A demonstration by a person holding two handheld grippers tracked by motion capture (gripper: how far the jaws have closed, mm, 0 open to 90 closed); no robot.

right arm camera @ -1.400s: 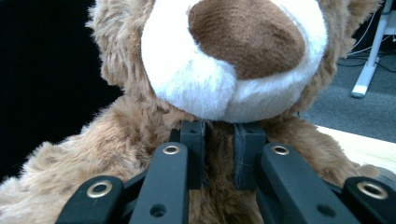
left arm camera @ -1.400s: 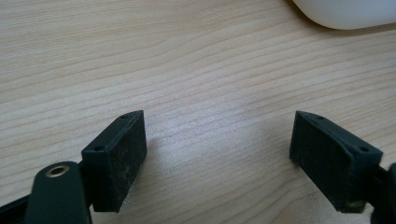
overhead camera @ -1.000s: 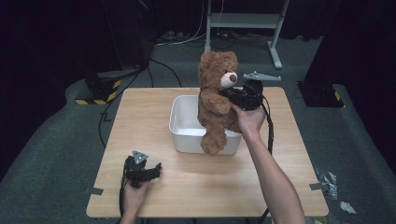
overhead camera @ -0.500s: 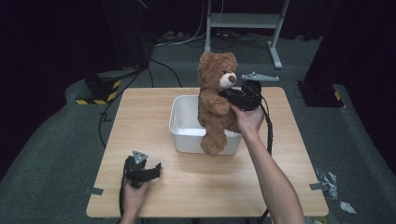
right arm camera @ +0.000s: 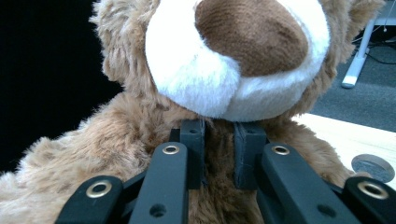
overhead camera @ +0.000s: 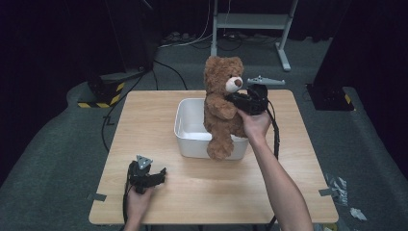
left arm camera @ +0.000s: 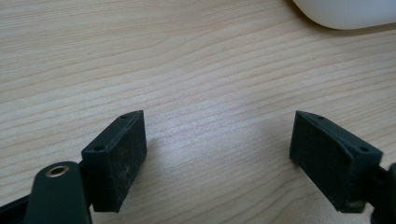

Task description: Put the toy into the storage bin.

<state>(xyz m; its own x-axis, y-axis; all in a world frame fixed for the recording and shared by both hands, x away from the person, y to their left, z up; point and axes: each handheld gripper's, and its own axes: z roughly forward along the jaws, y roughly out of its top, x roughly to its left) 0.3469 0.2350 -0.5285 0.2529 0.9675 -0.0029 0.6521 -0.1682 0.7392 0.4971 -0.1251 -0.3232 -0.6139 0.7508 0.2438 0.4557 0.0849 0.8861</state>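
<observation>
- Teddy bear [overhead camera: 222, 108]: you see mid-brown plush, a white muzzle, a darker brown nose.
- Bin [overhead camera: 190, 132]: plain white, unpatterned.
- Table [overhead camera: 202, 187]: pale wood, fine straight grain lines.
- Your right gripper [right arm camera: 218, 156]: matt black, brass-coloured rivets.
- Your left gripper [left arm camera: 217, 158]: black, with one brass-coloured rivet.
- Floor [overhead camera: 62, 144]: dark grey carpet.
- Hazard tape [overhead camera: 103, 98]: yellow and black stripes.
</observation>
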